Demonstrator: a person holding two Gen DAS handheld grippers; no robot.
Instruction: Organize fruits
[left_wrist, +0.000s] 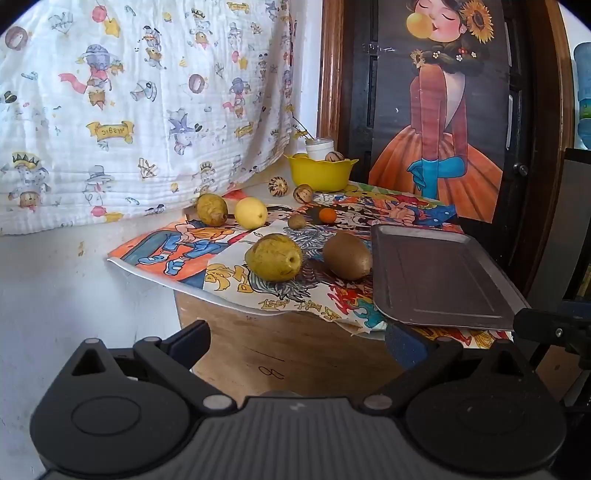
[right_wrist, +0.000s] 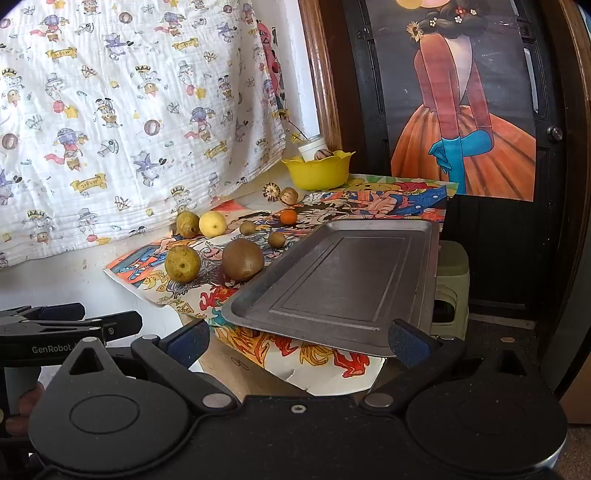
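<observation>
Left gripper (left_wrist: 297, 341): jaws spread wide, nothing between them, hanging in front of the table's near edge.
Right gripper (right_wrist: 299, 338): jaws spread too, holding nothing, its right fingertip just at the near rim of the tray; the left gripper shows at the left edge of this view, well apart from the fruit.
Table (left_wrist: 280, 347): bare wooden front face, the top covered by a cartoon cloth (left_wrist: 229, 273) that overhangs the near edge.
Tray (right_wrist: 413, 280): grey metal, on the right half of the cloth, its near corner jutting past the table edge.
Pear (left_wrist: 274, 257): greenish, nearest fruit, left of the tray.
Kiwi (left_wrist: 347, 255): just right of the pear, close to the tray's left rim.
Middle row: small brown fruit (left_wrist: 296, 221) and small orange (left_wrist: 327, 215) behind the kiwi.
Far left: second pear (left_wrist: 211, 209) beside a lemon (left_wrist: 250, 212), near the hanging sheet (left_wrist: 140, 110).
Nuts (left_wrist: 303, 193): two patterned ones in front of the bowl.
Bowl (left_wrist: 320, 172): yellow, at the back, a nut and a white jar showing at its rim.
Backdrop: painted girl poster (left_wrist: 439, 110) behind the tray.
</observation>
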